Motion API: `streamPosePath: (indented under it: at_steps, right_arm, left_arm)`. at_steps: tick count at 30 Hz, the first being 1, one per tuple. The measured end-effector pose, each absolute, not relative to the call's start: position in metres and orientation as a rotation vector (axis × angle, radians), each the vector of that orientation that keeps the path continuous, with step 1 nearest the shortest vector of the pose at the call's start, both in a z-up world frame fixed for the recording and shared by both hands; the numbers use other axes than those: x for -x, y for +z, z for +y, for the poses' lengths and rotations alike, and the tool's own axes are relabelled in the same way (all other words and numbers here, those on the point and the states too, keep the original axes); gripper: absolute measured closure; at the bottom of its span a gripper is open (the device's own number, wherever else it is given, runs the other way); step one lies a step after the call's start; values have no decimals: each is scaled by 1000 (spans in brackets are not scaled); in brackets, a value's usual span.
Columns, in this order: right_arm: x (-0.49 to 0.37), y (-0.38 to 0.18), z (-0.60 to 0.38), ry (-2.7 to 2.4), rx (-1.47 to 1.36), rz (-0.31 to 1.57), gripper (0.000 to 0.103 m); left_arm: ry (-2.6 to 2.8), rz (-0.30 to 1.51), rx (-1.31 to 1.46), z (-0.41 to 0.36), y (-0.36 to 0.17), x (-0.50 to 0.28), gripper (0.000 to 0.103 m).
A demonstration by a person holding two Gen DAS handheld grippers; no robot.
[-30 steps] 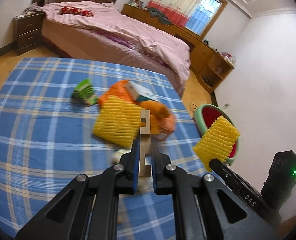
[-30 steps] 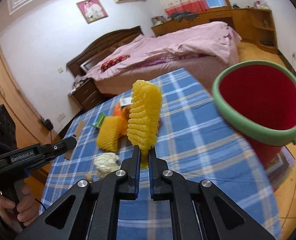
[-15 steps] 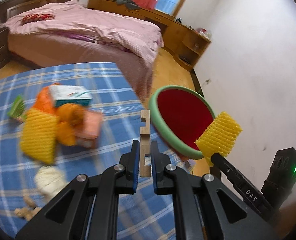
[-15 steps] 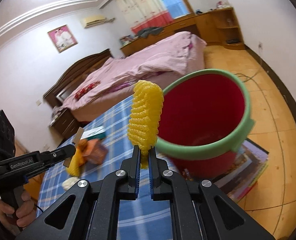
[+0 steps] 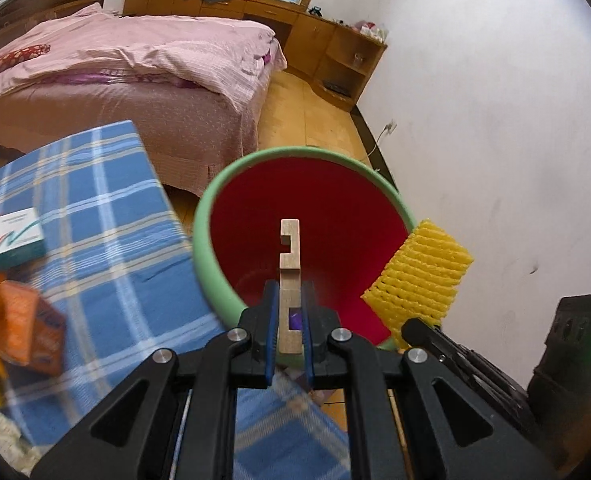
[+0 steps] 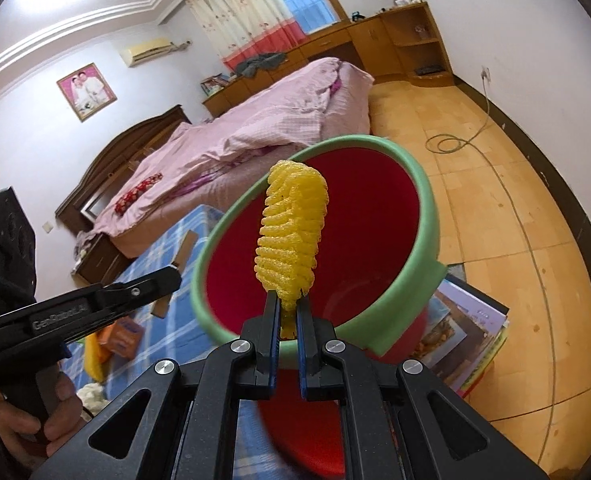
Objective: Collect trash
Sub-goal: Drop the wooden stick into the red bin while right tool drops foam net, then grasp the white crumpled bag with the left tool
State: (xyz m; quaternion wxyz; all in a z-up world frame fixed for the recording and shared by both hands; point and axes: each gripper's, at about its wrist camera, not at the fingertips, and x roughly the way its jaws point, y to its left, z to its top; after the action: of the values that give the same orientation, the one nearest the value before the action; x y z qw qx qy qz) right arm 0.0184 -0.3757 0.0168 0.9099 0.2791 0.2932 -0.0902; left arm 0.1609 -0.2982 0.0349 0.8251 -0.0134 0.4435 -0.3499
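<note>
On the left, a table under a blue checked cloth (image 5: 107, 216) carries leftover litter: a white and teal carton (image 5: 7, 240), an orange packet (image 5: 31, 328) and a scrap of white tissue (image 6: 91, 394). The left gripper (image 5: 290, 320) is pinched on a thin notched strip of pale wood (image 5: 290, 264), held upright over the mouth of the red plastic bucket with a green rim (image 5: 255, 168), apparently ready to drop it in. Beside it on the right, the right gripper (image 6: 287, 320) is pinched on a yellow foam fruit net (image 6: 291, 236), also poised above the bucket's opening. Nothing blocks either drop. A stack of magazines (image 6: 475, 340) lies just beside the bucket; a pink bed (image 5: 135, 52) stands behind.
</note>
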Motion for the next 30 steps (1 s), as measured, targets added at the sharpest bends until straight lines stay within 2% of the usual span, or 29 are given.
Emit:
streamPosePath:
  at_steps: [9,11,14,19,30]
  right_arm:
    - [-28,-2,-392,-201,-598,632,91]
    - [-29,-3,-392,-194,-606,629,89]
    - [-29,-2,-392,-177,-617,621,81]
    - [-25,3,-387,-178,-628,614,70]
    - [-3,24,-369,-159,-626,573,65]
  left_arm:
    - [-722,988,10,-317,17,-169,93]
    - [-707,987,13,-316,17,-169,86]
    - [-694,983,26,-310,21,-167,82]
    - [-660,978,33,-297,27,-163,81]
    - [-630,946,62,-259,48,-142,80]
